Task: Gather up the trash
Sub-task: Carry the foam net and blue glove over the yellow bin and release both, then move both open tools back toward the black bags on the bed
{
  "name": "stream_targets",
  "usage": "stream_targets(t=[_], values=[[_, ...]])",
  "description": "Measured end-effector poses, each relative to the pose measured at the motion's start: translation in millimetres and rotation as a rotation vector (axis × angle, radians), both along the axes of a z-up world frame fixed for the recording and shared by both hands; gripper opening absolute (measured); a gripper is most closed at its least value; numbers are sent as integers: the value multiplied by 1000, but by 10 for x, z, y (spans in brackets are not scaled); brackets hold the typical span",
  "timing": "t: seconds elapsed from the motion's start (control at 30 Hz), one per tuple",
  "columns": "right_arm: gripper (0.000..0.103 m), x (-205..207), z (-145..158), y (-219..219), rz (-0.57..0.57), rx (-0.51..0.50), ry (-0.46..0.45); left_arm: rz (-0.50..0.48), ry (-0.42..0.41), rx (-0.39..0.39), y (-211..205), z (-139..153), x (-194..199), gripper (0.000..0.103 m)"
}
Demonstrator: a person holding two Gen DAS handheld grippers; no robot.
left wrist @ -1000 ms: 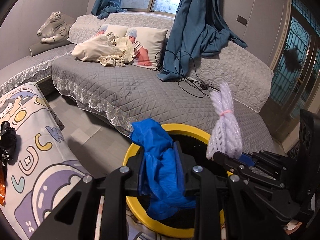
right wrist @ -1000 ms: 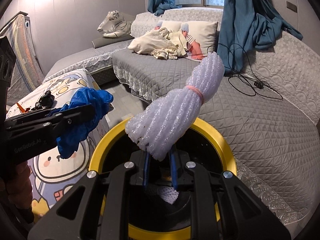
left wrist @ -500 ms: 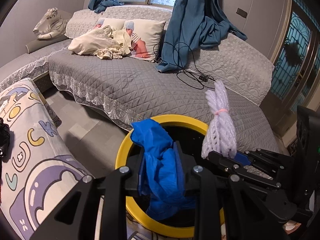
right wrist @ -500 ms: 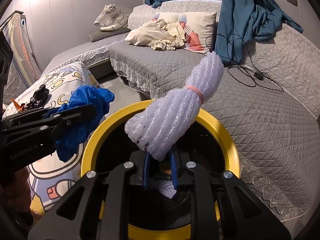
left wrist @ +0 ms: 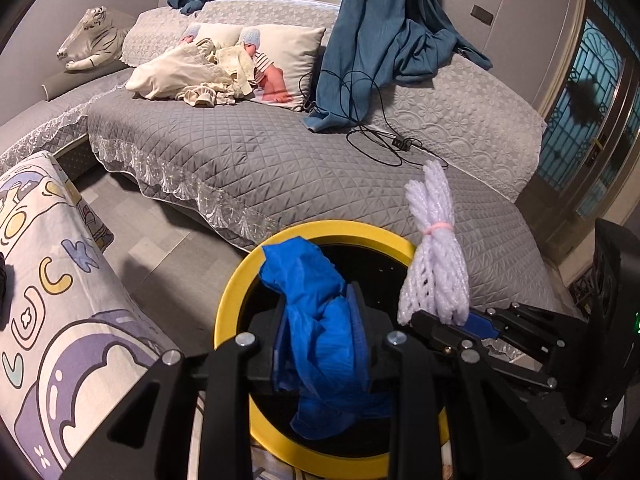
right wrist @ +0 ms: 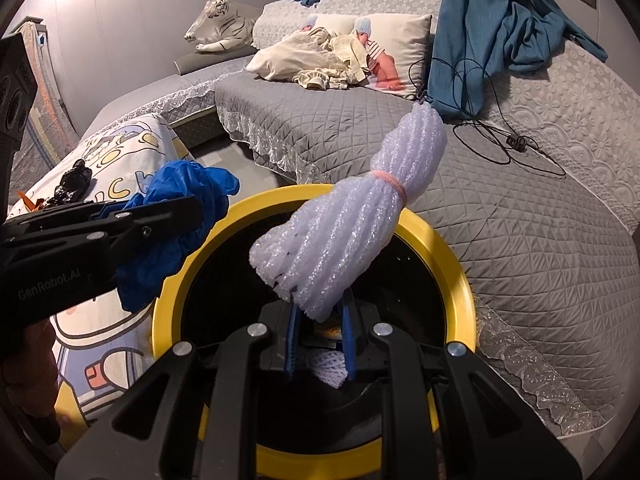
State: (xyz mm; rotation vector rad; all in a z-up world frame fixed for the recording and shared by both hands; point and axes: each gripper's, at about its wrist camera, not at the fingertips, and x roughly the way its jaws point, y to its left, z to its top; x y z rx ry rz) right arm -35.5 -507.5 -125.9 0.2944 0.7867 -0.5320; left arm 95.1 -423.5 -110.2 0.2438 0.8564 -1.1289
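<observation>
My left gripper (left wrist: 320, 340) is shut on a crumpled blue glove (left wrist: 320, 320) and holds it over the round yellow-rimmed black bin (left wrist: 236, 280). My right gripper (right wrist: 320, 336) is shut on a bundle of white foam netting (right wrist: 348, 216) tied with a pink band, held above the same bin (right wrist: 456, 264). The blue glove (right wrist: 180, 188) and left gripper (right wrist: 160, 216) show at the left of the right wrist view. The netting (left wrist: 436, 256) and right gripper (left wrist: 452, 320) show at the right of the left wrist view.
A grey quilted sofa (left wrist: 260, 152) curves behind the bin, with pillows, cloths, a black cable (left wrist: 372, 136) and a blue curtain (left wrist: 384, 40). A table with a cartoon cloth (right wrist: 120, 148) stands left, bearing a black object (right wrist: 74, 182).
Both grippers have moved forward with their loads, so the bin now sits lower and more centred under them. Both grips are unchanged.
</observation>
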Motion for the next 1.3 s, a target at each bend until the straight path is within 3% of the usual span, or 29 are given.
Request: stream_targets(t=[0.17, 0.3, 0.4, 0.7, 0.8, 0.97, 1.3], values=[[24, -17, -14, -20, -10, 16, 3, 8, 29, 7, -38, -29, 50, 30], [39, -37, -4, -37, -21, 15, -1, 16, 51, -2, -24, -24, 81, 43], [42, -66, 9, -62, -36, 14, -8, 29, 54, -16, 7, -5, 103, 51], [45, -172, 88, -105, -76, 4, -28, 108, 56, -59, 265, 137, 308, 54], [53, -180, 107, -105, -67, 19, -28, 150, 59, -68, 399, 176, 415, 57], [56, -170, 148, -48, -64, 11, -29, 204, 43, -83, 652, 276, 567, 61], [56, -21, 280, 171, -3, -20, -44, 362, -26, -137, 1473, 610, 891, 64]])
